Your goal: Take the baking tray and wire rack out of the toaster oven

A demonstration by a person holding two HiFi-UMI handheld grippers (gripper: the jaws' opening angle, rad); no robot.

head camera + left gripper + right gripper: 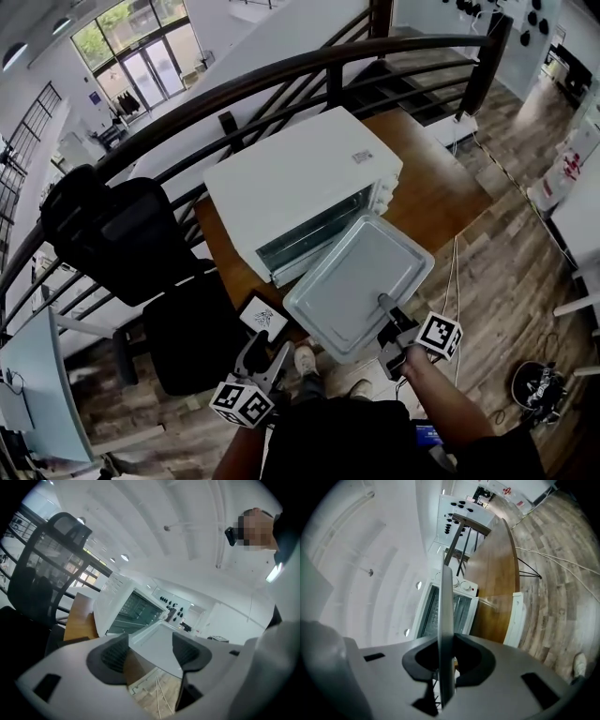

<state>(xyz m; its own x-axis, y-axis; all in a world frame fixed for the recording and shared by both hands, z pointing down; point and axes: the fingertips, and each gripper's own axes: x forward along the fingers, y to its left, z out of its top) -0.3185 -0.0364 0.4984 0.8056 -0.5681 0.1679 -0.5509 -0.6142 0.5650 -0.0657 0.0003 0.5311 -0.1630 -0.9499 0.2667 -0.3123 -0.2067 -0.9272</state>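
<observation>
The right gripper (pixel 385 306) was clamped on the near rim of the baking tray (pixel 361 277), held just in front of the toaster oven (pixel 300 178); the left gripper (pixel 269 349) hung wide and empty nearby; the one-sided hold wanted a level, slow carry, probably with the left steadying the tray's other edge.

Head view overhead, gripper views low, sharing toaster oven (pixel 300 178)
</observation>
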